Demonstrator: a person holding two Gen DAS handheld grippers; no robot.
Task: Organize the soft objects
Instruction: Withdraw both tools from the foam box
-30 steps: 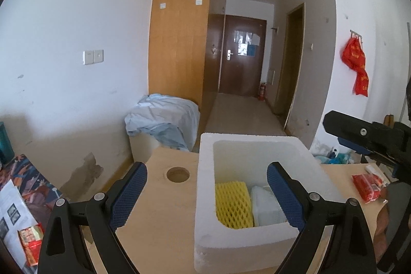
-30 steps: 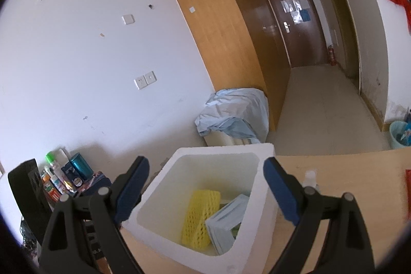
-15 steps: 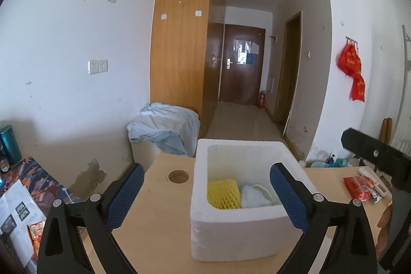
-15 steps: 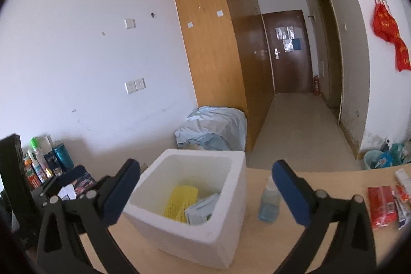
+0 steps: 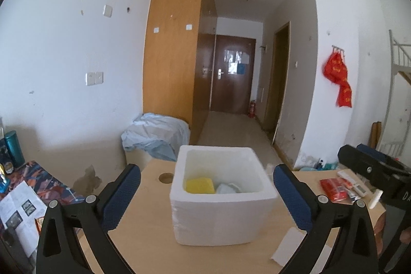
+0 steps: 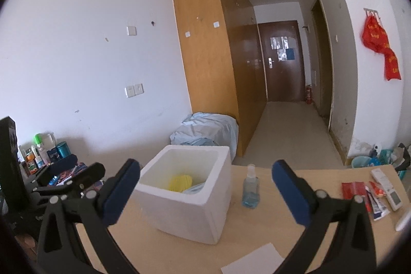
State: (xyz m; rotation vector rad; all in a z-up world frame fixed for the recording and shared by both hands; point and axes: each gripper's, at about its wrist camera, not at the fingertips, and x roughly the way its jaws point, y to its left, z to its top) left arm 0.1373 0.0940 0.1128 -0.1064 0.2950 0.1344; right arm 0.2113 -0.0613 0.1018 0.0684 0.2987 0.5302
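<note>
box [image 5: 218, 222]: 1; yellow net [image 5: 200, 186]: 1; white pouch [image 5: 228, 188]: 1; bottle [image 6: 250, 193]: 1

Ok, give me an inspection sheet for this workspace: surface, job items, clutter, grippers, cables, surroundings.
Surface: light wooden table with a round hole.
Job's things: white foam box holding a yellow foam net and a pale soft item.
Clutter: blue spray bottle, red packets, remote, white paper.
Grippers: left gripper opening, nothing between; right gripper open, empty.
Cables: nothing seen.
Surroundings: wooden wardrobe, brown door, red bag on the wall.
</note>
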